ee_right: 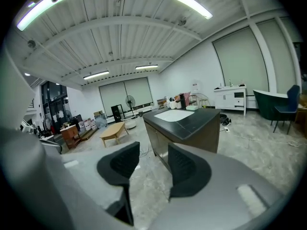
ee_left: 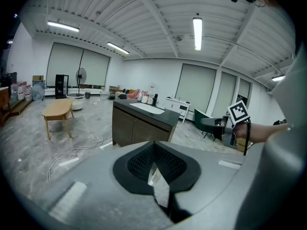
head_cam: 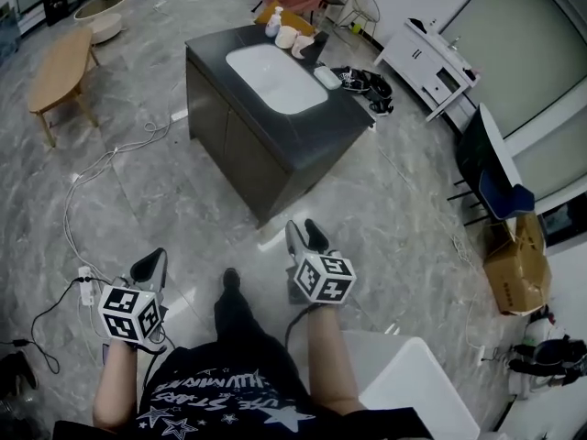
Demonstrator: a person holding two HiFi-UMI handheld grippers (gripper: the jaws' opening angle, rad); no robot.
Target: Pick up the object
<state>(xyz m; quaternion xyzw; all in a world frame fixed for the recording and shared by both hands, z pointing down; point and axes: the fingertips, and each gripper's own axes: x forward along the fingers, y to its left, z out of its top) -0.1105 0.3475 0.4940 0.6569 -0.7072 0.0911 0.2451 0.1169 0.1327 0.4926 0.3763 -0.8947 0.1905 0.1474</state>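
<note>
Both the left gripper (head_cam: 149, 266) and the right gripper (head_cam: 305, 234) are held above the marble floor (head_cam: 413, 209) on the near side of a dark tabletop (head_cam: 321, 126), and neither touches it. The left gripper is closed, its jaws pressed together with nothing between them. It is the farther of the two from the tabletop. The right gripper has its jaws wide apart and empty, and is just short of the tabletop's near corner, pointing toward it. A white basin (head_cam: 273, 78) is set into the tabletop. At the tabletop's far end stand a white bottle (head_cam: 273, 21) and two cups (head_cam: 286, 37), with a flat white piece (head_cam: 326, 77) just beside the basin. I cannot tell which of these is the object to pick up. All are well apart from both grippers. A wooden coffee table (head_cam: 60, 67) stands left of the tabletop.
</note>
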